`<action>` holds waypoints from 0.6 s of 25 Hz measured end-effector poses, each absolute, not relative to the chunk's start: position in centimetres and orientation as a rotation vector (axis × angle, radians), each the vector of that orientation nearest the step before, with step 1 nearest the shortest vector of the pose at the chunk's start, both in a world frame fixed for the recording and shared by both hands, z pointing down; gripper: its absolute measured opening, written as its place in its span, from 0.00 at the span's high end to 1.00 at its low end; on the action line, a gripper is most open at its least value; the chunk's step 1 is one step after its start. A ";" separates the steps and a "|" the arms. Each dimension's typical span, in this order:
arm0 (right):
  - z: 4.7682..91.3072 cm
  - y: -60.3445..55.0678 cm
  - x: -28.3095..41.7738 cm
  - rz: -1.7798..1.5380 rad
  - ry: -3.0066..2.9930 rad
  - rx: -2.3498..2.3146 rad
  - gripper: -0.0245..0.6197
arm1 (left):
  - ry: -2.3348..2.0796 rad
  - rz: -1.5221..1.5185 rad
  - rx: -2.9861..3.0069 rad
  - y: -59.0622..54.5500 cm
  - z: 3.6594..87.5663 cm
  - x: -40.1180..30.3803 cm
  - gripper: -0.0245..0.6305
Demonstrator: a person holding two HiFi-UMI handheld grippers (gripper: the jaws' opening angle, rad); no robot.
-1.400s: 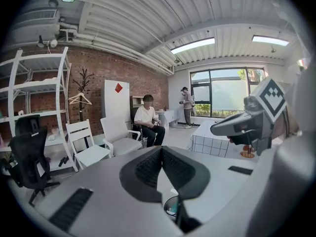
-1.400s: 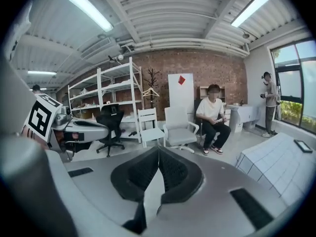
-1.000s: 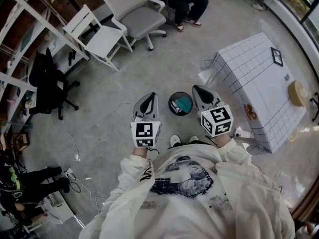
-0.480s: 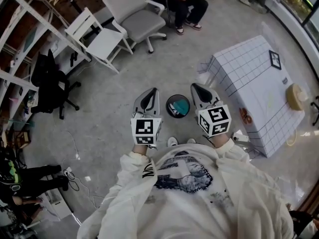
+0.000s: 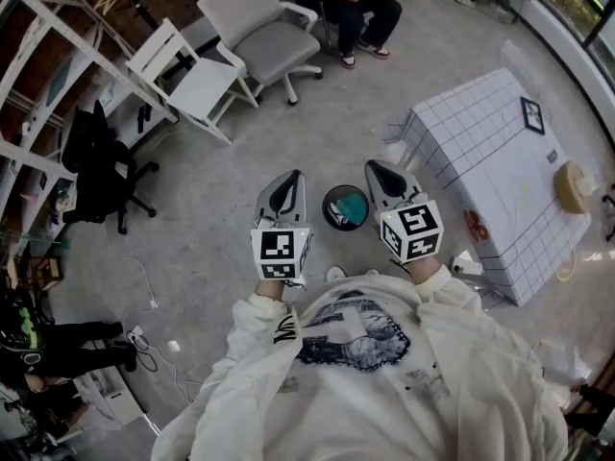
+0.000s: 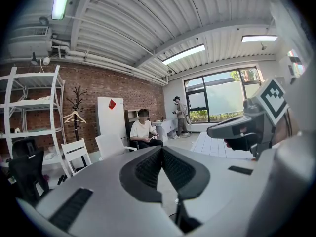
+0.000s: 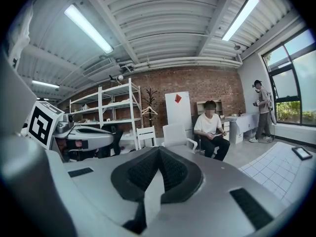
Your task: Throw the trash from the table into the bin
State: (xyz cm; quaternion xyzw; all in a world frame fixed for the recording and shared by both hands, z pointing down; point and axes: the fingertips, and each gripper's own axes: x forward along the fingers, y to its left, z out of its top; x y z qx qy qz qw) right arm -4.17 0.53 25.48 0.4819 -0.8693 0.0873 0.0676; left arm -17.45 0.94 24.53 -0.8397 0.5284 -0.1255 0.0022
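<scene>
Black round bin point(image 5: 345, 206), teal trash point(image 5: 354, 201) inside it, stands on the floor and shows between the tips of the left gripper point(image 5: 294, 177) and right gripper point(image 5: 372, 167). Both grippers' jaws are pressed together, gripping nothing. The grid-cloth table point(image 5: 480, 152) stands to the right.

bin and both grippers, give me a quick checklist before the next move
1. Left gripper empty: ok, jaws together with nothing between them.
2. Right gripper empty: ok, jaws together with nothing between them.
3. Bin upright on the floor between the grippers, with trash inside: ok.
4. Table cleared: cannot tell. A round tan object lies on it, and whether it is trash is unclear.
5. Jaws ready for a new pick: not ok, both are shut.
</scene>
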 end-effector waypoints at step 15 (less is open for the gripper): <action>25.9 -0.5 -3.9 0.280 -2.614 1.447 0.94 | 1.641 -0.395 -2.644 -0.3 24.6 -17.0 0.95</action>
